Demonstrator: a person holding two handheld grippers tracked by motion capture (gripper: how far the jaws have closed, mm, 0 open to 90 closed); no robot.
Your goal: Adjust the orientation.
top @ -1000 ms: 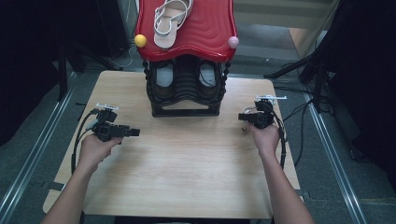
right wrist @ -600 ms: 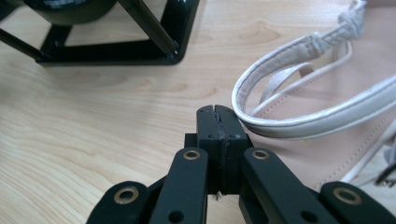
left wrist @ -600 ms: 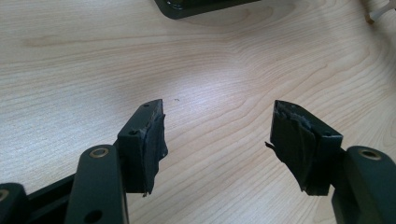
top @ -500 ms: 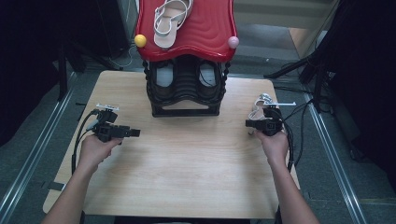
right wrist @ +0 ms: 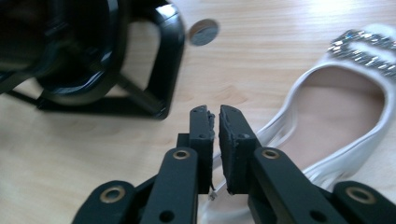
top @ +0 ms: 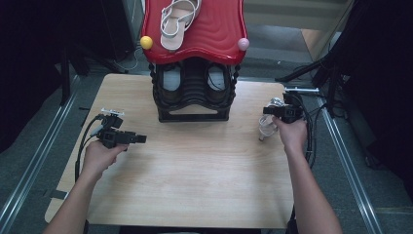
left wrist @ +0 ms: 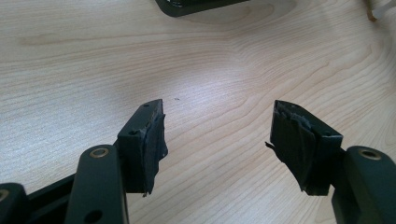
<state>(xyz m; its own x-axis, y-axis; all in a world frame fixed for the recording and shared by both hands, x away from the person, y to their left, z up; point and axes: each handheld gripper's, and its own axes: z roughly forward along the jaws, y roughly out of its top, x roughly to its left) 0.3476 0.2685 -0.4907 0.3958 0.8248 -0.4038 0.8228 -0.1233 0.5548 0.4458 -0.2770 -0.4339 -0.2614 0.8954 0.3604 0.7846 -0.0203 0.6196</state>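
Sandal (right wrist: 341, 112): white, jewelled strap, lying on worktop (top: 195, 175) at right edge, just beside R hand-held gripper.
R hand-held gripper (right wrist: 215, 116): jaws have just been opening a crack, narrow gap showing, nothing between them; hovering over sandal's near rim.
L hand-held gripper (left wrist: 217, 140): jaws standing wide apart, empty, over bare wood.
Shoe rack (top: 194, 87): black, sitting at worktop's far side; red top (top: 214, 29) carrying another sandal (top: 178, 19).

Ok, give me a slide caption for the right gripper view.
Right gripper, fingers just parting with nothing between them, above a white sandal on the wooden table beside the black shoe rack.
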